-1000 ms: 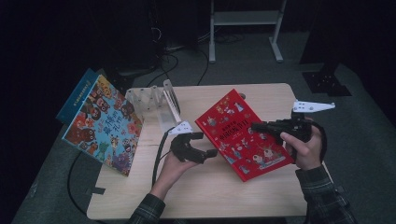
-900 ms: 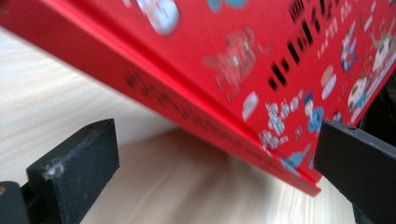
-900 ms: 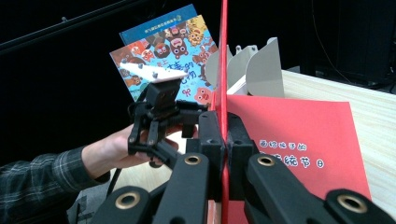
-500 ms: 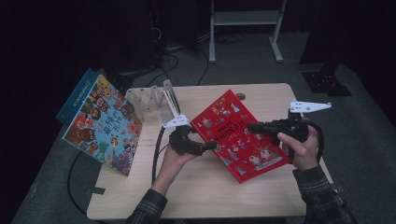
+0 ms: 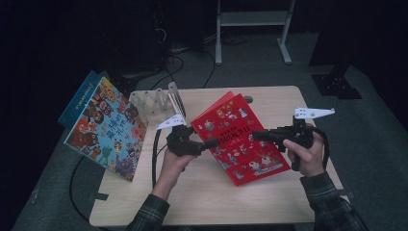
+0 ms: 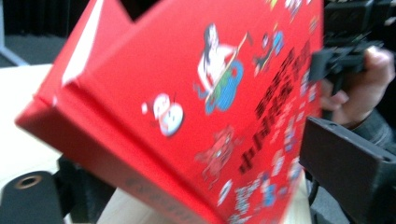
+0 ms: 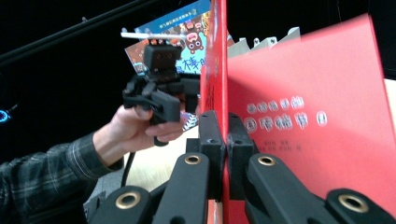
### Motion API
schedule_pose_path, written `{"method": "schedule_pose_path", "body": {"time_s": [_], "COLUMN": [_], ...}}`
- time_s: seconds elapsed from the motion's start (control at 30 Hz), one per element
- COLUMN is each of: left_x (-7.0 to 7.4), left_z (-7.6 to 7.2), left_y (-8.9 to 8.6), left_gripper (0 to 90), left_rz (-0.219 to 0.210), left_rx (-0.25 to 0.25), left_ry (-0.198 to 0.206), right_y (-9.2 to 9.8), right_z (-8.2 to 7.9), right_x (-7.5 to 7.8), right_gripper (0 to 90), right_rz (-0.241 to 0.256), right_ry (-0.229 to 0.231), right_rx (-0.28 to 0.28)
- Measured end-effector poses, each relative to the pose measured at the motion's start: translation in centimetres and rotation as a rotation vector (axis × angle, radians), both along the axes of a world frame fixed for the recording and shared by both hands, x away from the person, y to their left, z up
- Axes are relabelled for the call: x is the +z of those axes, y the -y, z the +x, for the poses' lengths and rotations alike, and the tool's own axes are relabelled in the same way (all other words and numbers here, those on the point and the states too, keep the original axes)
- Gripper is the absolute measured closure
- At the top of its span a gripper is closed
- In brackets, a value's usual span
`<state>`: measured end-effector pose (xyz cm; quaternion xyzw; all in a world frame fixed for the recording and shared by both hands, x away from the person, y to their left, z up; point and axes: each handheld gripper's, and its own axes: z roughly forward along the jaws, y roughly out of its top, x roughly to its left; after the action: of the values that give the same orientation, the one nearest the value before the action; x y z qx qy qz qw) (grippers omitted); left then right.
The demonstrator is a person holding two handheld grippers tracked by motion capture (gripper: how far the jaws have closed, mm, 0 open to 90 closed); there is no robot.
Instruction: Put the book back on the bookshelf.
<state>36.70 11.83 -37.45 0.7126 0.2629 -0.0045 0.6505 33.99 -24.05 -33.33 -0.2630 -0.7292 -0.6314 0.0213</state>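
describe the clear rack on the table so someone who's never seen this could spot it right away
Start at the light wooden table and go to its far left corner. There, between the colourful picture book leaning off the left edge and the red book held up in the middle, stands the rack. It is the one see-through thing there, a row of upright clear dividers with no print.

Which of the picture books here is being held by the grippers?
The red book at the table's middle: the right gripper is clamped on its edge and the left gripper meets its spine side. The multicoloured animal-cover book leans untouched at the left edge.
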Motion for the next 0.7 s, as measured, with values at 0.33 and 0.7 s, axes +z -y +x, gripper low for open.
{"method": "schedule_pose_path", "body": {"time_s": [0.33, 0.7], "left_x": [0.9, 1.9], "left_z": [-0.2, -0.4], "left_y": [-0.9, -1.6], "left_gripper": [17.5, 22.8], "left_rz": [-0.051, -0.096], "left_rx": [0.010, 0.000], "left_ry": [0.026, 0.045], "right_y": [-0.7, -1.5], "right_z": [0.2, 0.4], "right_x": [-0.8, -1.9], "right_gripper": [86.7, 84.7], "right_rz": [-0.026, -0.058], "right_ry": [-0.013, -0.027], "right_rx": [0.035, 0.058]}}
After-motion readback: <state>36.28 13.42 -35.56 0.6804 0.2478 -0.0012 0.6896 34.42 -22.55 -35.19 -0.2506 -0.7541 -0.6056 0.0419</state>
